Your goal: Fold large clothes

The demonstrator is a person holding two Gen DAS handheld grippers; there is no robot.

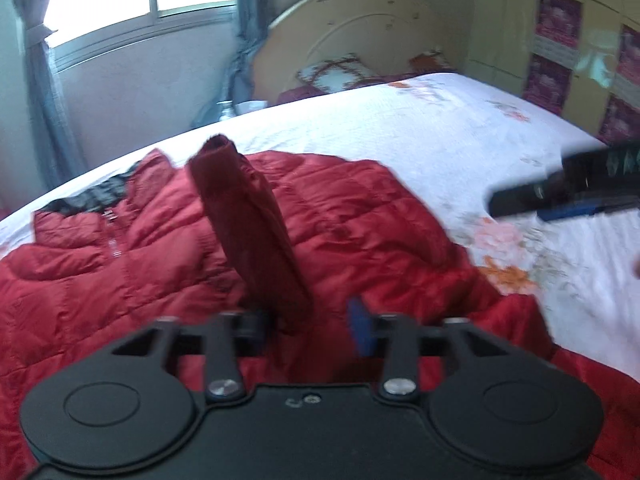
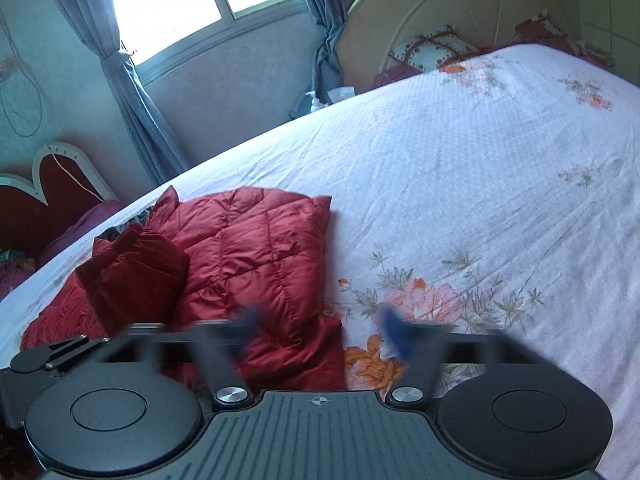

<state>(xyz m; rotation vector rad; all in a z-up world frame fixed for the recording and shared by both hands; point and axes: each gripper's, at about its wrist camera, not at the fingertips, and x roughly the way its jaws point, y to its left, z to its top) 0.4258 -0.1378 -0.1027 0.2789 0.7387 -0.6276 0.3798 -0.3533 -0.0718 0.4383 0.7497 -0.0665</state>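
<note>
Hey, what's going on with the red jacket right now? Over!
Both grippers open: left gripper beside the raised sleeve, right gripper empty. Red jacket half-folded on bed. Nothing blocking.

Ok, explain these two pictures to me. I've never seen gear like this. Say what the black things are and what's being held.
There is no robot here: a person holds a pair of two-fingered tongs in each hand, and each pair carries a camera looking along its fingers. One picture comes from the left tongs, the other from the right tongs. A red puffer jacket lies on a bed with a flowered sheet. Its sleeve stands up between the left tongs' open fingers, against one finger and clear of the other, so it is not clamped. The right tongs are open and hold nothing.
</note>
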